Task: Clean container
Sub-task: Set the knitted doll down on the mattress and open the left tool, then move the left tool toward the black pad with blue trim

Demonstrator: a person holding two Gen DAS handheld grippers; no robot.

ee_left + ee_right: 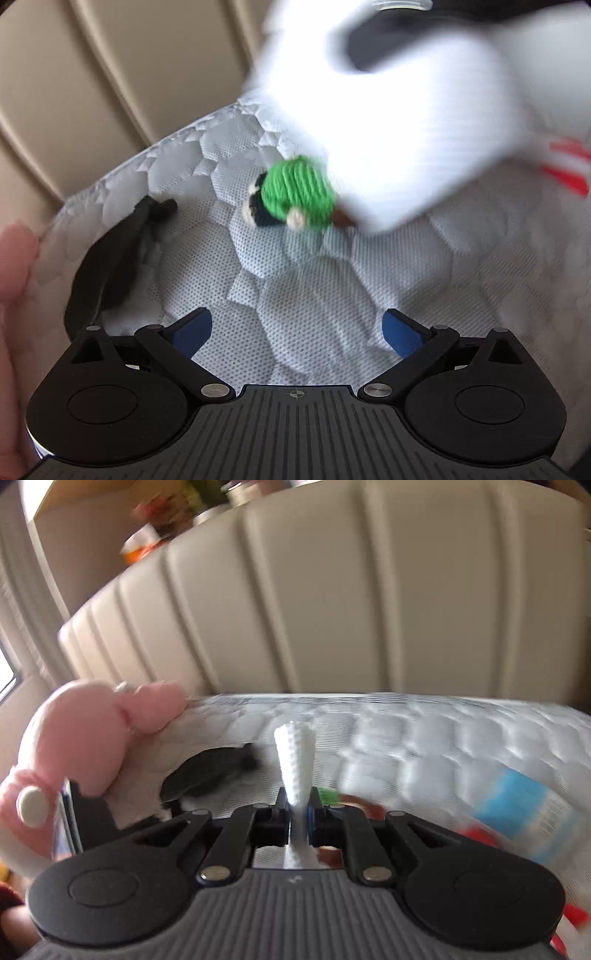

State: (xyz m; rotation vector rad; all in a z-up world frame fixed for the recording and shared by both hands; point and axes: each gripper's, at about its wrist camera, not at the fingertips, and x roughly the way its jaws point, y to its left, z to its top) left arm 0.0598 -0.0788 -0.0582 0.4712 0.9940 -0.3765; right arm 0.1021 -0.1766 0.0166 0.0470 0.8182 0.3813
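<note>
- The left gripper [297,328] stands wide apart with nothing between its blue-padded fingers [194,328]; below it lies only the quilted white mattress [295,280], a dotted mesh fabric stitched into puffy hexagons.
- The right gripper [298,812] is clenched on a white cloth [294,760], knobbly in texture, pinched narrow at the pads and flaring into a cone above them.
- In the left view that cloth appears as a large blurred white sheet [388,122] hanging over the mattress, with red stripes at one edge.
- Just under its lower edge sits a small green crocheted toy [295,195], ribbed yarn with dark and cream parts, resting on the mattress.
- A flat black curved piece [110,254] lies on the mattress toward the left.
- A pink plush toy [85,738], soft and rounded, with a white button, lies at the mattress edge in the right view.
- A blurred bottle with a blue label [524,812] lies on the mattress at the right; I cannot tell whether it is the container.
- Behind the mattress rises a beige padded headboard [332,609] with vertical channels.
</note>
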